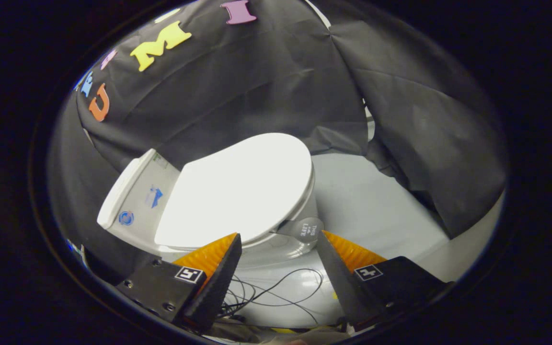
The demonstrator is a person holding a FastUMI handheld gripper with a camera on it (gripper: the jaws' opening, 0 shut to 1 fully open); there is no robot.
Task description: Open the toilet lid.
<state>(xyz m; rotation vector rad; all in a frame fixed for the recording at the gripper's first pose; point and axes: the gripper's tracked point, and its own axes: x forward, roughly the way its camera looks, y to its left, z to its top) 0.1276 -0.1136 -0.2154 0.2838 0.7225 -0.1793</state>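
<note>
A white toilet stands just ahead of my fingers, tilted in the view. Its lid (pixel 240 184) lies flat and closed over the bowl (pixel 276 247). The cistern (pixel 137 196) rises behind it against the black cloth wall. A small round grey tab (pixel 306 229) hangs at the lid's side rim, just beyond the gap between my fingers. My gripper (pixel 278 239) is open with nothing between its fingers. One fingertip (pixel 230 244) sits under the lid's near edge in the picture; I cannot tell whether it touches.
Black cloth (pixel 415 143) hangs close behind and beside the toilet. A pale floor (pixel 376 211) spreads past the bowl. Thin black cables (pixel 276 292) lie loose on the floor below the fingers.
</note>
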